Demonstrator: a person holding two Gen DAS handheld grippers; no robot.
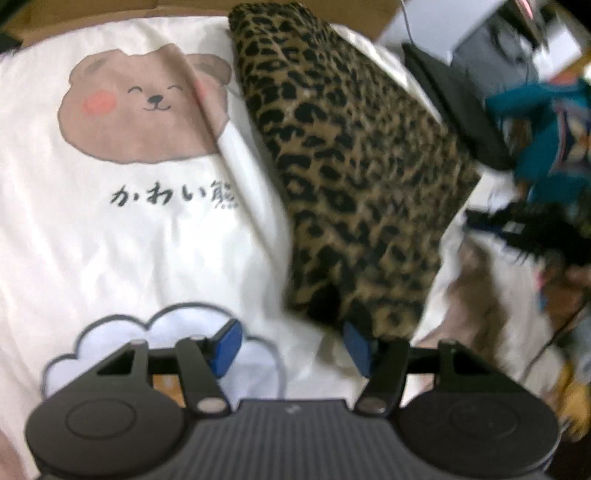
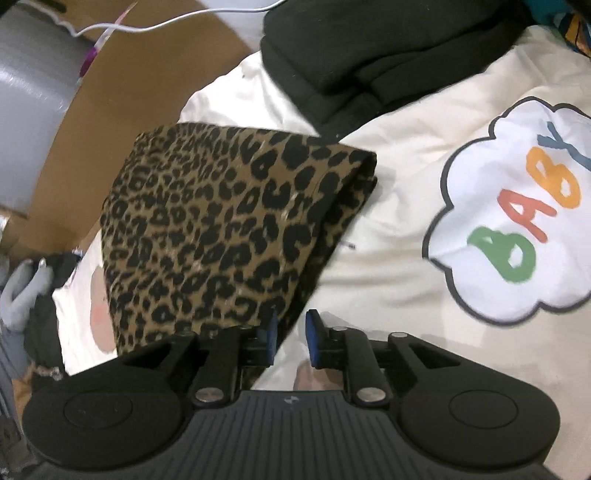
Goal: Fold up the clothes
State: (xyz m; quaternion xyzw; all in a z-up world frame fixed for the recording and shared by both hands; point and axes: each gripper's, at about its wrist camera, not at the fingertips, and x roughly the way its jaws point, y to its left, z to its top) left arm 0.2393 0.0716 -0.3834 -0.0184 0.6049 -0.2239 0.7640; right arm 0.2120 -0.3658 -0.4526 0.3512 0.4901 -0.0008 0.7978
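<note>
A folded leopard-print garment [image 1: 343, 155] [image 2: 221, 229] lies on a white blanket [image 1: 74, 240] [image 2: 388, 258] printed with a bear face [image 1: 144, 107]. My left gripper [image 1: 291, 347] hovers at the garment's near end. It stands open, with white blanket showing between the blue pads [image 1: 225, 347]; the right-hand pad sits against the garment's near corner. My right gripper [image 2: 291, 338] is at the garment's near edge. Its pads stand a narrow gap apart, with only blanket between them. The left-hand pad [image 2: 271, 339] rests against the leopard fabric.
A folded black garment [image 2: 369, 55] [image 1: 454, 103] lies beyond the leopard one. A teal garment [image 1: 546, 122] is bunched at the right. Brown cardboard [image 2: 129, 92], a white cable [image 2: 166, 24] and a grey box [image 2: 33, 92] border the blanket. A cloud print reads "BABY" [image 2: 517, 206].
</note>
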